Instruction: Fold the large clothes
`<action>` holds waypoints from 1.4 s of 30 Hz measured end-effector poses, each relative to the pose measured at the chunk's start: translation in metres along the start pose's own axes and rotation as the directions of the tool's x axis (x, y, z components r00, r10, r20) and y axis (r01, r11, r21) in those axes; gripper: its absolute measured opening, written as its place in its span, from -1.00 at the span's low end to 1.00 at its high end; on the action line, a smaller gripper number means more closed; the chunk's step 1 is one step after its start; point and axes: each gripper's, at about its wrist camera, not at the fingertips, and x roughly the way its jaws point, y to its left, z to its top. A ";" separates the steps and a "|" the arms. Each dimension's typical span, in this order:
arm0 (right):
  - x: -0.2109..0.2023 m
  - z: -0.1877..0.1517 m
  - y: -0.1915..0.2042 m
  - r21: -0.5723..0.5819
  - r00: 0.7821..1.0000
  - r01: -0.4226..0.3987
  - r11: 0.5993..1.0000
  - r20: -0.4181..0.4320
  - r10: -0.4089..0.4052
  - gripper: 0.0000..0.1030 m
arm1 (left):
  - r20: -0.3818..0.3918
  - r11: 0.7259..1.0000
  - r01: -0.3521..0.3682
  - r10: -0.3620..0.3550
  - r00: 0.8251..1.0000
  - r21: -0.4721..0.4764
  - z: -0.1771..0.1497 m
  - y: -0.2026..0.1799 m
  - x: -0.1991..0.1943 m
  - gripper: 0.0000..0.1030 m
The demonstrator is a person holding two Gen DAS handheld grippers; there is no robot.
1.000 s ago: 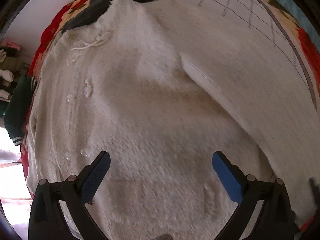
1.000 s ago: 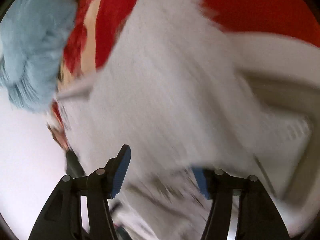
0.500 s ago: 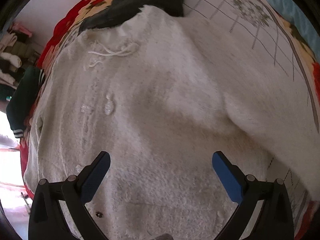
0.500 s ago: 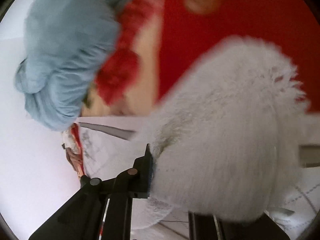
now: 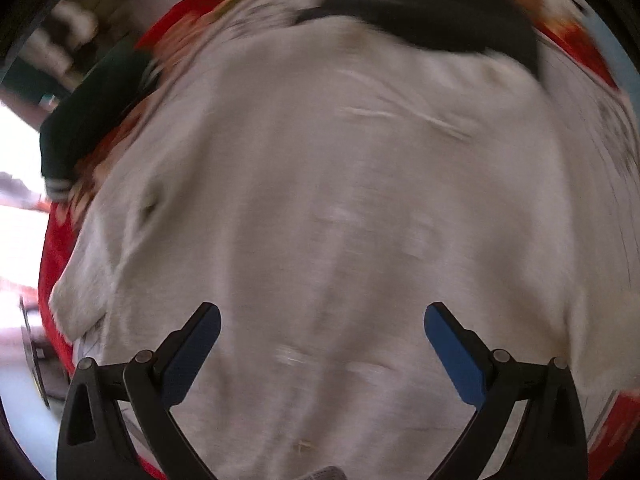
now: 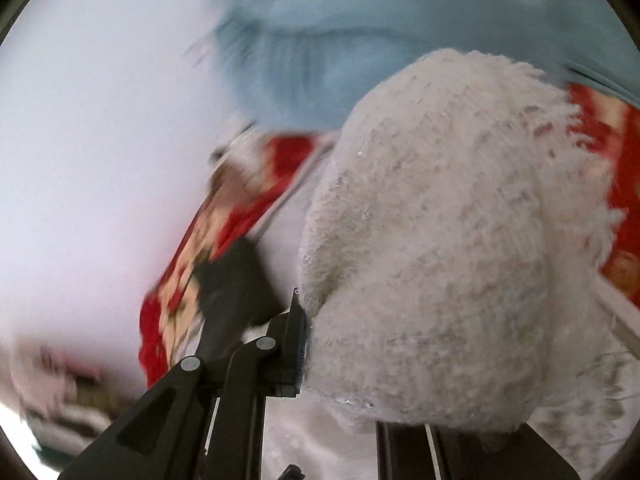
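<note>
Right gripper (image 6: 340, 344) clamps a fluffy bunch of the white sweater (image 5: 340, 208), spread on the red blanket (image 5: 56, 248); left gripper (image 5: 322, 340) hovers agape. Mid-fold, likely: carry that bunch toward twelve o'clock next.

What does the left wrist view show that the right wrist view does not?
Only the left wrist view shows the fluffy white garment spread flat, the open left claw over it touching nothing, and a dark green garment at the bed's left edge. Only the right wrist view shows the right claw shut on a bunched fold of that white garment, with a light blue fabric behind it. Both show the white garment, the red patterned bedcover and a black garment. Both are motion-blurred.
</note>
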 end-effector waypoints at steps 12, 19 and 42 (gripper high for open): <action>0.204 -0.237 0.161 -0.598 0.808 -0.135 0.790 -0.529 -0.261 -0.59 | -0.045 0.958 -0.140 0.133 0.990 -0.249 0.032 0.182 0.036 1.00; 0.158 -0.220 0.126 -0.372 0.773 -0.207 0.905 -0.629 -0.082 0.12 | -0.047 0.965 -0.078 0.068 0.997 -0.251 0.029 0.182 0.038 1.00; 0.151 -0.152 -0.031 -0.623 0.611 0.509 0.594 -0.225 -0.759 -0.84 | -0.038 0.994 0.041 -0.045 0.998 -0.104 0.060 0.076 0.079 1.00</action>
